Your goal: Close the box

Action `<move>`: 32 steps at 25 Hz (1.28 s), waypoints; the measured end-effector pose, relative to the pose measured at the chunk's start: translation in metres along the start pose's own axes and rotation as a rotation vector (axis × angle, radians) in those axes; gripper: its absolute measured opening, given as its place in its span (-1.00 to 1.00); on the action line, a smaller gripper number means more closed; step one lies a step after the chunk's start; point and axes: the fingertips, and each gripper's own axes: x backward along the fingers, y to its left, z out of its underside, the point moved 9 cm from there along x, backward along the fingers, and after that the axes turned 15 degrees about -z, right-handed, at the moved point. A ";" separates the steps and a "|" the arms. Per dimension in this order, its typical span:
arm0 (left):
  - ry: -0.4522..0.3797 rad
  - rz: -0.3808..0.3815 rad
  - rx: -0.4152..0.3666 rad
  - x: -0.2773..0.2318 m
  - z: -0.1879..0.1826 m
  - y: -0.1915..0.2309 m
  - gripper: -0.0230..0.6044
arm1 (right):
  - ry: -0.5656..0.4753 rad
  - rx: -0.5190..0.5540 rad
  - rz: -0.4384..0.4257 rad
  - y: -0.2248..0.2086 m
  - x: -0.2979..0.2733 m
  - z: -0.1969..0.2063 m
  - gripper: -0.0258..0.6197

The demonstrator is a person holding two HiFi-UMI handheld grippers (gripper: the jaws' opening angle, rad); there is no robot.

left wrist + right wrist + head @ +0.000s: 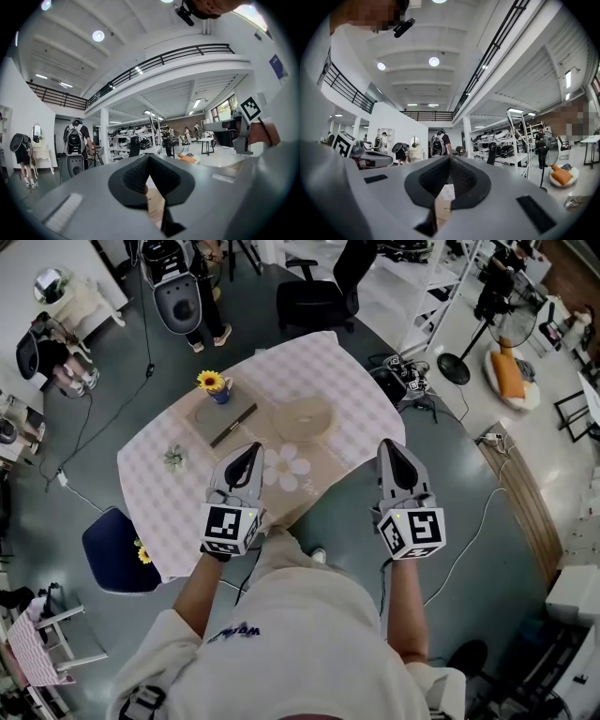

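The left hand-held gripper (249, 454) has its jaws together with nothing between them, and the right hand-held gripper (392, 448) is the same. Both point level over the near edge of the tabletop (347, 381), well short of the box (223, 420). The box lies flat further in, ahead of the left one, and the sunflower (210, 381) in its blue vase (221, 393) stands just beside the box's far corner.

This looks like the approach, with the closing not yet begun. To do it well, I would bring the left one forward low and press the lid down with the meeting tips, or part the jaws first if a flap must be pinched. The right one can steady the near edge, and both should keep clear of the vase.

The gripper bodies are smooth grey moulded shells with dark ribbed pads. A soft pale checked cloth (150, 474) drapes over the tabletop. The box is thin, rectangular and matt grey-brown with a darker edge (whether its lid is fully down I cannot tell). Beside it lie a round tan piece (302, 418) and a white flower-shaped mat (286, 468)
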 end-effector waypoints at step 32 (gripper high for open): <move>-0.002 0.015 0.020 -0.011 -0.001 -0.003 -0.92 | 0.047 0.042 -0.013 -0.001 -0.007 0.000 -0.91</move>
